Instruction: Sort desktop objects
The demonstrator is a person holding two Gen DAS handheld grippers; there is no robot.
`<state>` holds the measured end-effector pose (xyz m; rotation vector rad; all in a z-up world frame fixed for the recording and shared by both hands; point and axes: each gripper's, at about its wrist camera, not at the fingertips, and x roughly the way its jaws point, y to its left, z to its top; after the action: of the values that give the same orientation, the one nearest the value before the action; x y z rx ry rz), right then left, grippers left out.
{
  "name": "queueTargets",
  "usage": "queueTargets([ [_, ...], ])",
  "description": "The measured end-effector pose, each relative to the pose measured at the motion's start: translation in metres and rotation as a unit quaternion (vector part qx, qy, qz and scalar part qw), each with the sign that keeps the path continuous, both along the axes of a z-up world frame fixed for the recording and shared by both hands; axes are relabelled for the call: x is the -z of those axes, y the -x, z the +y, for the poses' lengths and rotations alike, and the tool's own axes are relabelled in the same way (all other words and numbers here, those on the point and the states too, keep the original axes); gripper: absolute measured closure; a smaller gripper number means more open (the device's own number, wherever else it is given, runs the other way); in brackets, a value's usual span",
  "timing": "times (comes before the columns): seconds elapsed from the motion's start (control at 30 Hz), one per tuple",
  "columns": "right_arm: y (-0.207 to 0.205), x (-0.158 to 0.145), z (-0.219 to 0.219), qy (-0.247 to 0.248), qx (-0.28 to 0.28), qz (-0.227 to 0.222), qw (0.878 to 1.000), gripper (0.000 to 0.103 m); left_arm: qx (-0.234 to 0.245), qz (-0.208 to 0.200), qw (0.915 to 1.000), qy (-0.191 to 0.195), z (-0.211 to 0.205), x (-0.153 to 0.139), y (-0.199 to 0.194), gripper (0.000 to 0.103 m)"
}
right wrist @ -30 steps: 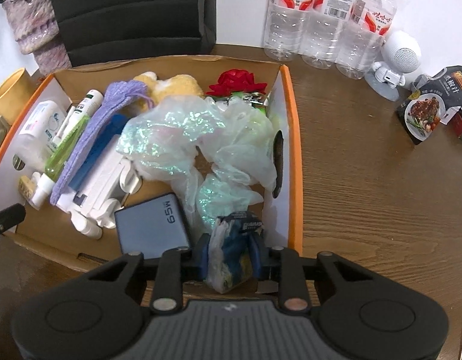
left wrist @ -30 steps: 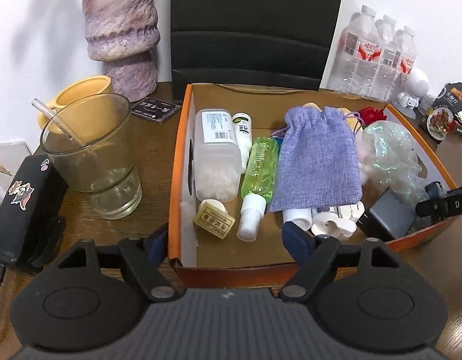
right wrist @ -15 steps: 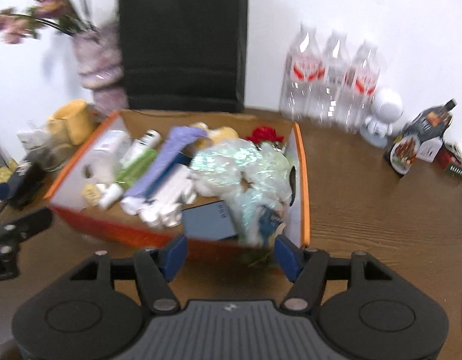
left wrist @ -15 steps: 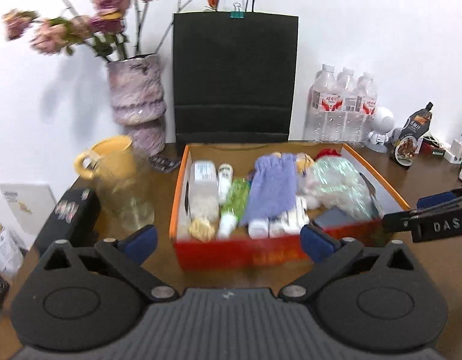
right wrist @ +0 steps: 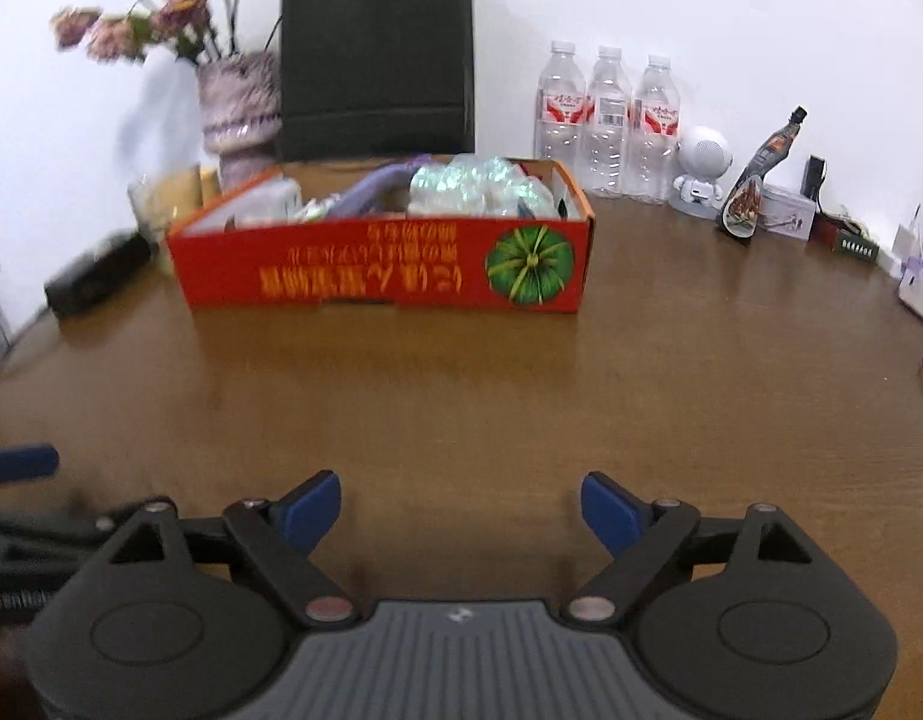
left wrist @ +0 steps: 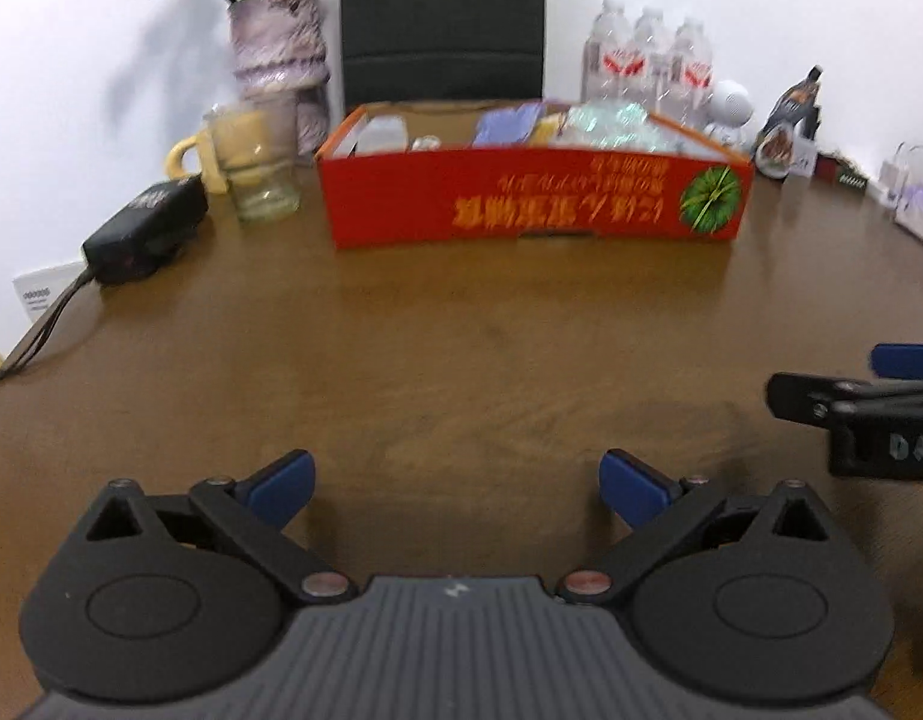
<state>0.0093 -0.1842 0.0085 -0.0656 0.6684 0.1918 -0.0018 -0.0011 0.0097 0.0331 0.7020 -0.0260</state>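
An orange cardboard box (left wrist: 533, 204) (right wrist: 377, 267) stands at the back of the brown table, holding a purple pouch (left wrist: 509, 123), a crinkly iridescent bag (right wrist: 473, 186), white bottles and other small items. My left gripper (left wrist: 455, 483) hovers open over bare table well in front of the box, nothing between its blue fingertips. My right gripper (right wrist: 461, 507) is likewise back from the box, its jaws still opening and empty. The right gripper's side shows at the right edge of the left wrist view.
Left of the box stand a glass (left wrist: 260, 180), a yellow mug (left wrist: 191, 159), a black adapter (left wrist: 140, 231) with cable and a vase of dried roses (right wrist: 236, 114). A black paper bag (right wrist: 374, 60), three water bottles (right wrist: 608, 114), a white robot figure (right wrist: 701, 174) and a sauce pouch (right wrist: 755, 192) line the back.
Both grippers pulled back from the box toward the table's near side. The right gripper let go of the small packet it held over the box's corner and opened; the left gripper widened.
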Motion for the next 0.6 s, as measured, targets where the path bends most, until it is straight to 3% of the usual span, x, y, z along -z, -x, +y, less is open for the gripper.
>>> queueTargets([
  [0.13,0.001,0.007,0.003,0.000,-0.012,-0.016,1.000,0.004,0.000,0.002,1.0000,0.002,0.002,0.003,-0.002,0.000],
  [0.6,-0.005,0.021,0.002,-0.007,-0.011,0.018,1.000,0.000,-0.002,-0.002,1.0000,0.008,0.002,0.007,-0.005,0.000],
])
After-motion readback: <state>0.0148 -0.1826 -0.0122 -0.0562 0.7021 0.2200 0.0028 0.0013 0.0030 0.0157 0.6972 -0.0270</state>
